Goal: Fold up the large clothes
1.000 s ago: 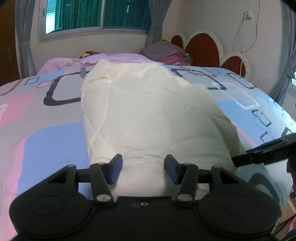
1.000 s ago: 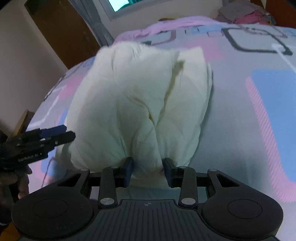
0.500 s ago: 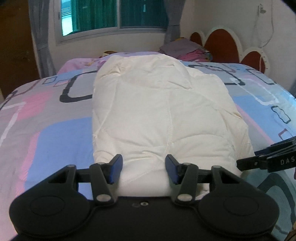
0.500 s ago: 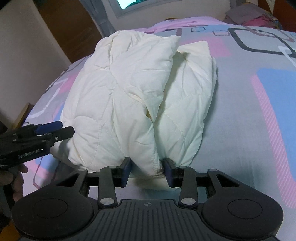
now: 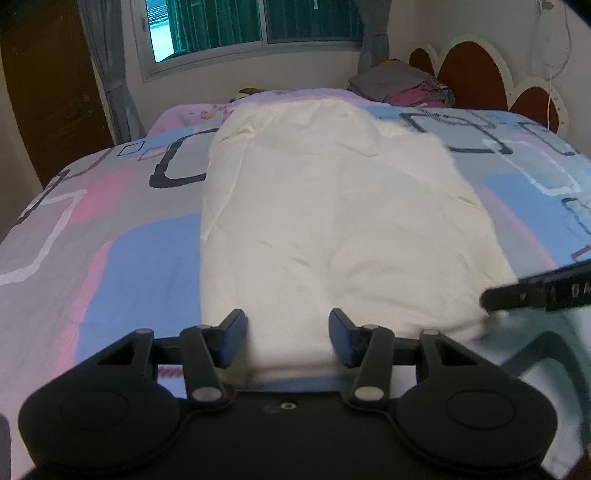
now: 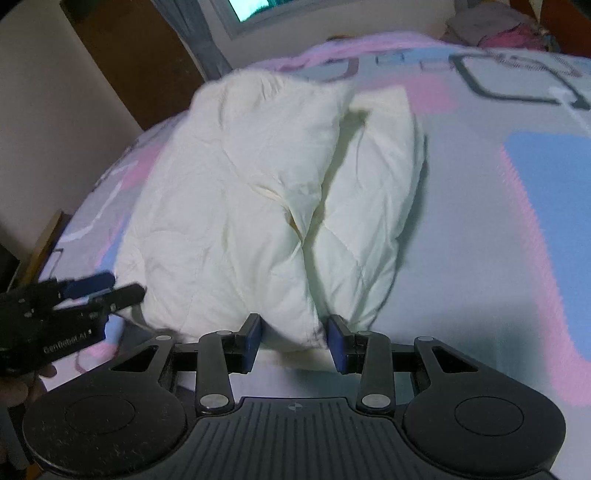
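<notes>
A thick cream quilted garment (image 5: 332, 229) lies folded lengthwise on the bed, running away from me. In the right wrist view it (image 6: 251, 206) shows two puffy folded layers. My left gripper (image 5: 288, 341) is open, with the garment's near edge between its fingers. My right gripper (image 6: 293, 338) is open too, its blue pads on either side of the near corner of the fold. The right gripper shows at the right edge of the left wrist view (image 5: 535, 293). The left gripper shows at the left in the right wrist view (image 6: 74, 295).
The bed has a sheet (image 5: 110, 251) with pink, blue and grey blocks. A stack of folded clothes (image 5: 402, 85) sits at the far end by the red scalloped headboard (image 5: 465, 70). A window (image 5: 255, 26), curtains and a brown door (image 5: 48, 92) are behind.
Both grippers have opened wider around the garment's near edge. The garment has settled flatter on the bed. Both cameras have shifted slightly.
</notes>
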`<state>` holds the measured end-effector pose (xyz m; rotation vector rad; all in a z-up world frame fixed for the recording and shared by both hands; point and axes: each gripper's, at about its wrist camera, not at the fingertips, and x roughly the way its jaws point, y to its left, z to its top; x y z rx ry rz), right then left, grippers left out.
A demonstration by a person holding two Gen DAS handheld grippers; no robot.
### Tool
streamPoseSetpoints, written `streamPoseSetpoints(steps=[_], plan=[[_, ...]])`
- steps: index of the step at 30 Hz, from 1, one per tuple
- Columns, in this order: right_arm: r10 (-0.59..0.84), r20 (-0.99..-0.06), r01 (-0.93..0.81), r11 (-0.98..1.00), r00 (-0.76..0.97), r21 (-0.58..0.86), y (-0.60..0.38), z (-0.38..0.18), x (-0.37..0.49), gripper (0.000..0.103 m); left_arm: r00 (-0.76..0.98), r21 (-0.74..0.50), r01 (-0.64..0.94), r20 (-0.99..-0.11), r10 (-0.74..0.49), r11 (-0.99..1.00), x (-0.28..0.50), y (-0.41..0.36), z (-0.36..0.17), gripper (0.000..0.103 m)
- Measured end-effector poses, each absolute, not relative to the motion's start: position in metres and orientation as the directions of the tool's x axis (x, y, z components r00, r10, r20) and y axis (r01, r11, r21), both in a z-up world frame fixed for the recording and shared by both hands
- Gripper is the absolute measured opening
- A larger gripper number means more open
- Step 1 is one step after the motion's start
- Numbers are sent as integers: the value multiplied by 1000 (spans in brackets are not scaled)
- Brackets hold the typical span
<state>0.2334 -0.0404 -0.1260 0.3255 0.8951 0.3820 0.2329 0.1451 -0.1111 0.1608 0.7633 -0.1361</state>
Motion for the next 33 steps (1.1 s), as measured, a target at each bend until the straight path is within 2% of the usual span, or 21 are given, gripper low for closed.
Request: streamPoseSetpoints(steps=[2, 4, 6, 7, 8, 10, 16, 27, 33], plan=[[458, -663, -209, 882, 593, 422, -50, -110, 212, 38, 729, 84, 169, -681, -67, 982, 212, 142, -100, 55], [445, -641, -225, 889, 625, 398, -61, -96, 187, 38, 753, 61, 146, -654, -71, 987, 191, 142, -88, 84], [429, -633, -217, 897, 645, 386, -74, -86, 160, 38, 783, 48, 111, -619, -57, 993, 163, 141, -74, 91], [422, -629, -215, 900, 653, 380, -79, -81, 148, 58, 788, 35, 95, -613, -53, 995, 147, 141, -67, 94], [383, -623, -193, 916, 682, 352, -84, -76, 132, 103, 790, 18, 82, -611, -54, 996, 134, 140, -60, 97], [308, -586, -157, 943, 750, 294, -89, -68, 101, 103, 806, -10, 69, -589, -61, 998, 101, 137, -45, 101], [281, -561, -111, 942, 778, 317, -98, -55, 47, 103, 827, 31, 38, -562, -14, 999, 41, 122, -33, 101], [205, -518, -143, 977, 830, 157, -77, -27, -5, 103, 863, 7, 21, -504, -15, 1000, 6, 107, -17, 101], [211, -520, -153, 976, 828, 152, -78, -28, -15, 103, 875, 3, 31, -483, -26, 1000, -3, 103, -12, 101]])
